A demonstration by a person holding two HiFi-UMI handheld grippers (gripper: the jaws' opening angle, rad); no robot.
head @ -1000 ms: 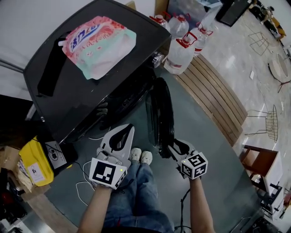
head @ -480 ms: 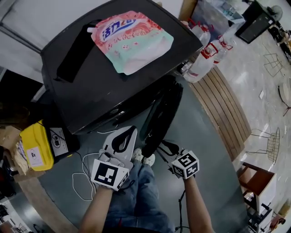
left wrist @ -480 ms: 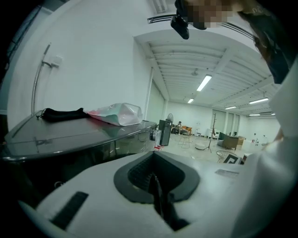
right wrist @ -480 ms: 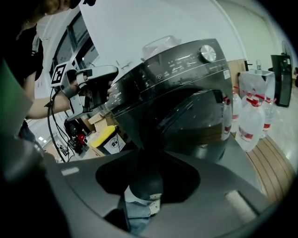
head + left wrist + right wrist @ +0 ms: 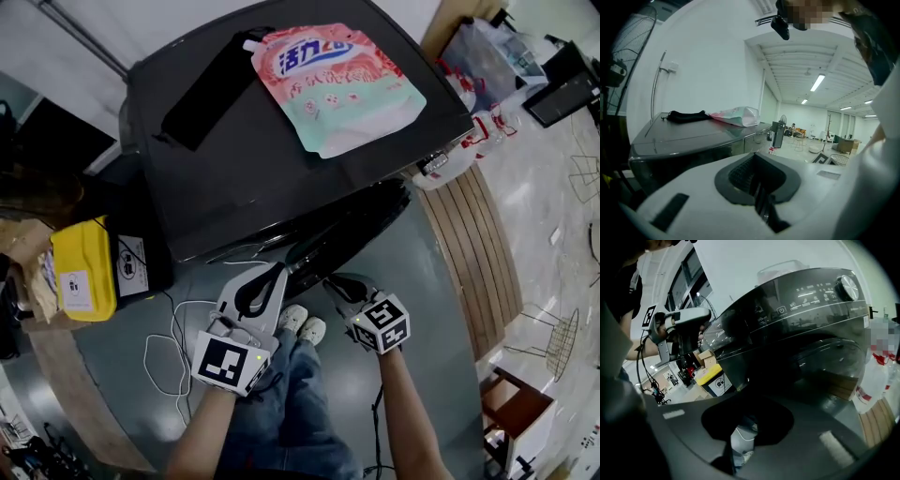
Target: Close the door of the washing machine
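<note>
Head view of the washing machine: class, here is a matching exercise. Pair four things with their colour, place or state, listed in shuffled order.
1 detergent pouch
2 black cloth
3 bin
4 washing machine door

A yellow, on the floor left of the washing machine
B on the front, nearly shut
C pink and green, on the top
D dark, on the top, left of the pouch

Pairs: 1-C, 2-D, 3-A, 4-B
</note>
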